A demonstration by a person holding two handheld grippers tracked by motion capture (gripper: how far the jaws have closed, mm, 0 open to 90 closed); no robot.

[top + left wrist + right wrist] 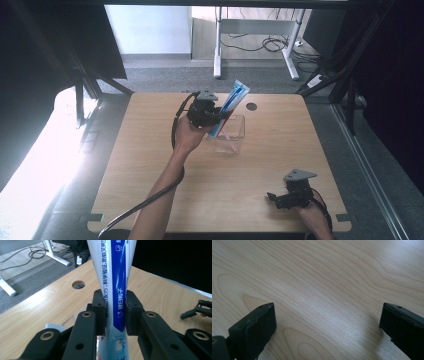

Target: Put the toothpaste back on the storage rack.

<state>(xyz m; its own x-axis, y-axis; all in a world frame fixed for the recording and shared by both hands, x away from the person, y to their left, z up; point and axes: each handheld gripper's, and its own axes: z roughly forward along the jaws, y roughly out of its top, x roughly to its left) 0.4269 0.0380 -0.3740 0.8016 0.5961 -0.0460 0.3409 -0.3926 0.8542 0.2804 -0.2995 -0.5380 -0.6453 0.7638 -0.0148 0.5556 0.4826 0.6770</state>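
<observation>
A light wood bench (150, 175) with a round hole (251, 106) near its far edge stands on grey carpet (165, 75). Beyond, a white desk frame (218, 45), loose cables (272, 44), a white wall panel (147, 27). Strong glare falls at left.

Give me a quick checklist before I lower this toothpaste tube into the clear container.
1. Left gripper clamped on the toothpaste tube: ok, pads press both sides.
2. Tube over the clear container: ok, its lower end is at the opening.
3. Tube upright: not ok, it leans.
4. Container empty: cannot tell.
5. Right gripper out of the way: ok, open, low over the table near its front edge.
</observation>
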